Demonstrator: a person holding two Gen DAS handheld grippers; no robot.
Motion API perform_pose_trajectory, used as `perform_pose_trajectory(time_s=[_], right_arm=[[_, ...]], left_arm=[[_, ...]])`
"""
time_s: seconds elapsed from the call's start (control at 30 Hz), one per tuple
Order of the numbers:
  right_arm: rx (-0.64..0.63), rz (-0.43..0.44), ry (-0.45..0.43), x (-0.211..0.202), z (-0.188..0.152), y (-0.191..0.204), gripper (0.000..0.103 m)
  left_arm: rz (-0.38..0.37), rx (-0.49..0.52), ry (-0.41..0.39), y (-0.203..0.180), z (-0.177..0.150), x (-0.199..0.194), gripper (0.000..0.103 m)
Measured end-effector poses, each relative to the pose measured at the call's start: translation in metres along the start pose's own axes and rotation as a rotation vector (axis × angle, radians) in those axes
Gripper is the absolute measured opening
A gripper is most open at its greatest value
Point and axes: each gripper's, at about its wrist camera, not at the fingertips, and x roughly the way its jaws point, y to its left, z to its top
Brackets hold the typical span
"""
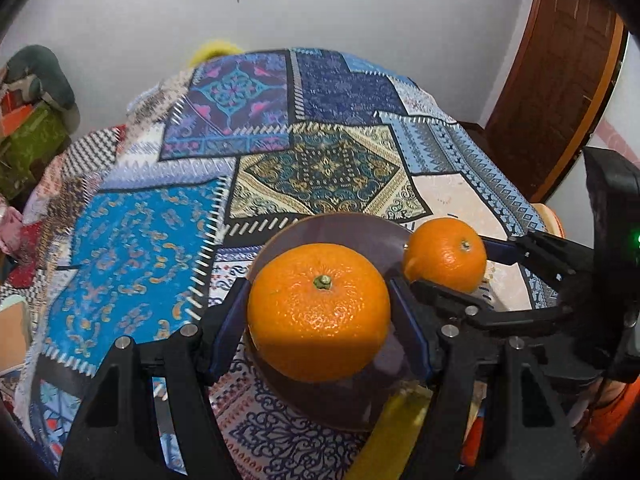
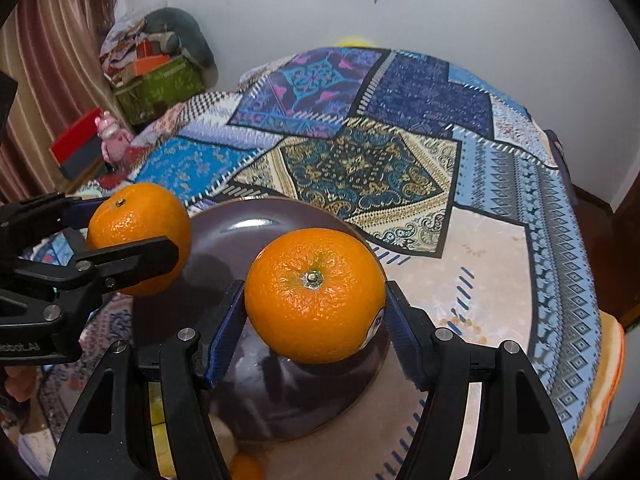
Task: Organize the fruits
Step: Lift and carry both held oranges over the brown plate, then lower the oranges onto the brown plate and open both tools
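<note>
The left gripper [image 1: 319,312] is clamped on an orange [image 1: 319,311], one blue-padded finger [image 1: 226,330] pressed against each side of the fruit, stem end facing up. Directly beneath this gripper sits a dark brown plate [image 1: 352,236]; the orange is held over the plate's middle, and whether it touches the plate surface cannot be determined.

The right gripper [image 2: 315,308] is likewise clamped on a second orange [image 2: 315,295], pads touching both flanks, stem up, a sticker partly visible on its lower right side. This orange hangs over the right portion of the same plate [image 2: 240,224].

From the right gripper, the left gripper [image 2: 132,240] and its orange [image 2: 138,220] lie just to the left, over the plate's left edge. From the left gripper, the right gripper [image 1: 446,264] and its orange [image 1: 445,254] lie just to the right and slightly beyond, at the plate's far right rim.

Under the plate spreads a patchwork tablecloth [image 1: 320,168] in blue, teal and cream. Below the right gripper's fingers, near the plate's near rim, a yellow object [image 2: 160,408] shows partly; its identity is unclear.
</note>
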Motion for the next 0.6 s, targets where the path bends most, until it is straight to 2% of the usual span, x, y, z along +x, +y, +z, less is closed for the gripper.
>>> perform_pose_trajectory(time_s=[0.27, 0.6], right_arm=[[-0.05, 0.024, 0.042, 0.018, 0.001, 0.006, 0.064], [-0.029, 0.059, 0.093, 0.032, 0.0, 0.004, 0.064]], left_arm=[[0.002, 0.005, 0.049, 0.002, 0.0, 0.027, 0.068], [-0.033, -0.014, 0.094, 0.003, -0.003, 0.045, 0.069]])
